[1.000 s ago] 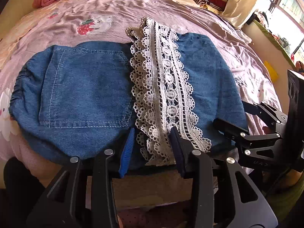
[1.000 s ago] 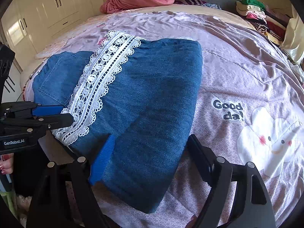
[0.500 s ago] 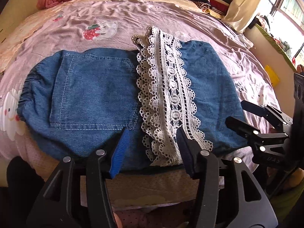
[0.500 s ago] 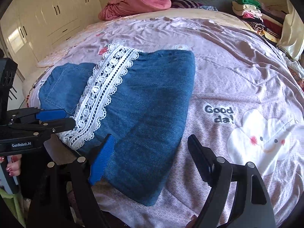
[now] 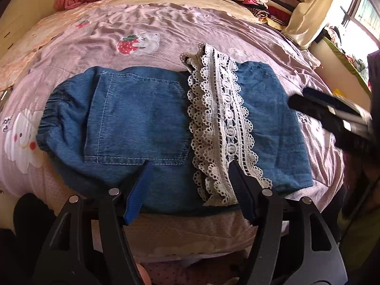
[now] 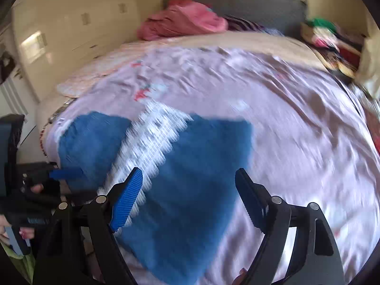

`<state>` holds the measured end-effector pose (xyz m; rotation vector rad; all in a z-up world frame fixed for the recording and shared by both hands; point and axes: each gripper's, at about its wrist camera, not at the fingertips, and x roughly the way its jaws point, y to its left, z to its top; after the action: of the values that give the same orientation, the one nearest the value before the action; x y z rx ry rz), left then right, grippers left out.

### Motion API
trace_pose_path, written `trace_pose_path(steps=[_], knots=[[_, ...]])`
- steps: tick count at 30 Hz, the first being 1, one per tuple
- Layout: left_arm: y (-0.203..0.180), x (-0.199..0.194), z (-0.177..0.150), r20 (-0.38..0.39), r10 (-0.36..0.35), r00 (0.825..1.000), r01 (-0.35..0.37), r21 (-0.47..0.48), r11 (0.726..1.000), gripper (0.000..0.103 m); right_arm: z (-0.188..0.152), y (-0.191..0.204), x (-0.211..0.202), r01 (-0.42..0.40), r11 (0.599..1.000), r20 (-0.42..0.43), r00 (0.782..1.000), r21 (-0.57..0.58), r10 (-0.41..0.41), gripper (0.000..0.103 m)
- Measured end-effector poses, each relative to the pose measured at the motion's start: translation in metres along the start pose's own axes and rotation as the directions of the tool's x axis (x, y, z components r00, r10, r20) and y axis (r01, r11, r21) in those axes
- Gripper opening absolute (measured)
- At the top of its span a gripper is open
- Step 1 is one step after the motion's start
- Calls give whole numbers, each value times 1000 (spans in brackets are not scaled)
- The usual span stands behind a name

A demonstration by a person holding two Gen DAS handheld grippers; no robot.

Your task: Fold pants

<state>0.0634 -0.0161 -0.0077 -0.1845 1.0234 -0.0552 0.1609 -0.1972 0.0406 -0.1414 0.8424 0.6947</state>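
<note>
Denim pants lie folded on the pink bedsheet near the bed's front edge, lace hem laid across the top, apparently finished, since the left gripper, jaws just widened, and the right gripper hold nothing.

Left gripper jaws have been opening; right gripper has lifted away.

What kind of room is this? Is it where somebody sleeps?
Most likely a bedroom. The denim pants lie on a big bed with a pink cartoon bedspread, a grey headboard stands at its far end, and cream wardrobe doors line the wall beside it. Piles of folded clothes sit nearby.
</note>
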Motion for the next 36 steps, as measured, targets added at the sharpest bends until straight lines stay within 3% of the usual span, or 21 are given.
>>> trace_pose_path(steps=[2,7,12,17,24,30,36], knots=[[2,-1,0,1,5,1000,-5,-3,1000,59,13,4,11,-39,999,-14,999,-12,39,79],[11,-2,1,0,9,1000,-9,-23,1000,60,34,20,48,-47,995,-77,996,-82,41,79],[19,-5,1,5,14,1000,-14,-38,999,61,39,24,84,-81,994,-154,986,-71,69,73],[33,-15,0,17,30,999,-28,-67,997,62,32,27,111,-94,993,-209,975,-70,78,75],[63,-36,-3,55,73,996,-66,-122,990,68,48,27,80,-126,992,-140,983,-26,122,75],[95,-46,-9,65,93,994,-79,-186,979,76,70,45,54,-149,985,-78,987,-89,142,76],[118,-49,-12,72,79,994,-59,-244,968,82,84,71,55,-208,968,-103,975,-142,195,79]])
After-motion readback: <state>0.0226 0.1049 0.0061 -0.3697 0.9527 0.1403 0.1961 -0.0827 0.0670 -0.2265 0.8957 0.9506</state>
